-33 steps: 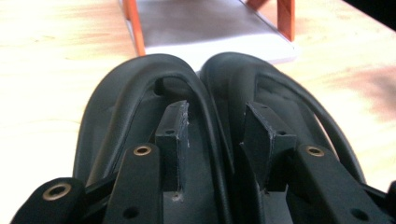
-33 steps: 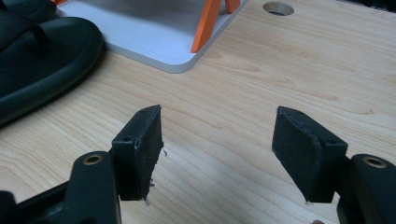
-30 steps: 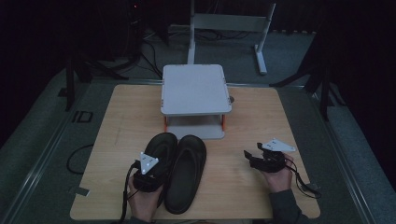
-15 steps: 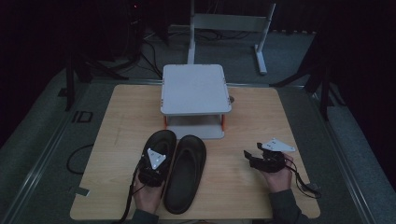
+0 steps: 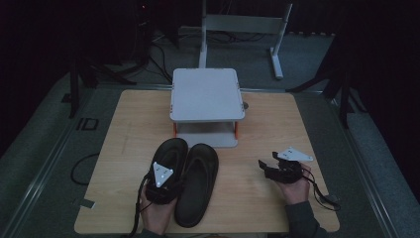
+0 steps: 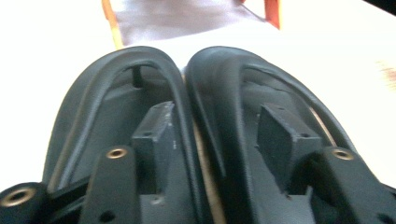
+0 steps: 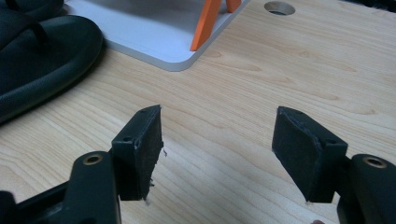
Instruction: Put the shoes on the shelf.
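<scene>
Two black sandals lie side by side on the wooden table, the left sandal [image 5: 172,151] [image 6: 88,98] touching the right sandal [image 5: 199,181] [image 6: 224,74]. My left gripper [image 5: 167,166] [image 6: 217,133] hovers low over their heel ends. Its jaws have just been opening and now stand apart, one pad inside each sandal, with the two adjoining rims between them and no pad pressing. My right gripper [image 5: 265,167] [image 7: 217,135] rests on the table to the right of the sandals, open, with bare wood between its pads.
A grey two-level stand [image 5: 207,94] on orange legs [image 7: 205,21] sits at the table's far middle, just beyond the sandals' toes. A round hole [image 7: 279,8] is in the tabletop by its right side. Cables trail off the table's near edge.
My left gripper has shifted slightly right, from beside the left sandal's heel to over the seam between the two sandals. The right gripper has not moved.
</scene>
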Demonstrator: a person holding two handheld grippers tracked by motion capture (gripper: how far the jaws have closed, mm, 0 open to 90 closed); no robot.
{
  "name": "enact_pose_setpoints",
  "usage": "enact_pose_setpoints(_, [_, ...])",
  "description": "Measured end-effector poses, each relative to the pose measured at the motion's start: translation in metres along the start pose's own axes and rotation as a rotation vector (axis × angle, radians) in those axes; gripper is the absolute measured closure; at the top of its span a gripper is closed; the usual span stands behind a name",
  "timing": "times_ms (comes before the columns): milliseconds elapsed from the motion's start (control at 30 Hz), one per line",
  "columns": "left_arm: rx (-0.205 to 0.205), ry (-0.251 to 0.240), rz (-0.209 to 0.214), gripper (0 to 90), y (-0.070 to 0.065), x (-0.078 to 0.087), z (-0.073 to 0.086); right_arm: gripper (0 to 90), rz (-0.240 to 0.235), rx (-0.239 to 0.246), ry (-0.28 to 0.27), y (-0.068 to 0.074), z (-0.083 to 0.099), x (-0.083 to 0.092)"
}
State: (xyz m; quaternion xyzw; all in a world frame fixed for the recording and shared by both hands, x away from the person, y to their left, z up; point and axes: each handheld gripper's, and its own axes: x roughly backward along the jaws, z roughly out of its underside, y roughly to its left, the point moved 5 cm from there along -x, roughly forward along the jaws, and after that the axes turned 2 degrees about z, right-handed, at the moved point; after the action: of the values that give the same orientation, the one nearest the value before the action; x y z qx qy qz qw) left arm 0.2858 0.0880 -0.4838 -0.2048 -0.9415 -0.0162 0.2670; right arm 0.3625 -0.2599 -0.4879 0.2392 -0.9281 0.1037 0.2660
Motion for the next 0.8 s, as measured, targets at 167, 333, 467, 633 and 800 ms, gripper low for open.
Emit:
enact_pose_setpoints(167, [-0.012, 0.060, -0.005, 36.6, 0.000, -0.008, 0.010, 32.8, -0.001, 0.000, -0.002, 0.000, 0.000, 0.000])
enact_pose_setpoints(333, [-0.002, 0.086, -0.002, 33.6, 0.001, -0.011, 0.020, 32.8, -0.002, 0.003, 0.001, 0.001, 0.001, -0.001])
enact_pose_setpoints(467, [-0.035, 0.107, 0.005, 34.3, -0.005, -0.014, 0.025, 32.7, -0.005, 0.002, 0.003, 0.002, 0.001, -0.001])
enact_pose_setpoints(633, [-0.052, 0.139, -0.002, 45.7, -0.009, -0.018, 0.028, 32.7, -0.004, 0.001, -0.001, 0.001, 0.000, 0.000])
enact_pose_setpoints(800, [-0.060, 0.142, -0.047, 56.5, -0.008, -0.017, 0.028, 32.7, -0.004, 0.004, 0.002, 0.001, 0.001, -0.001])
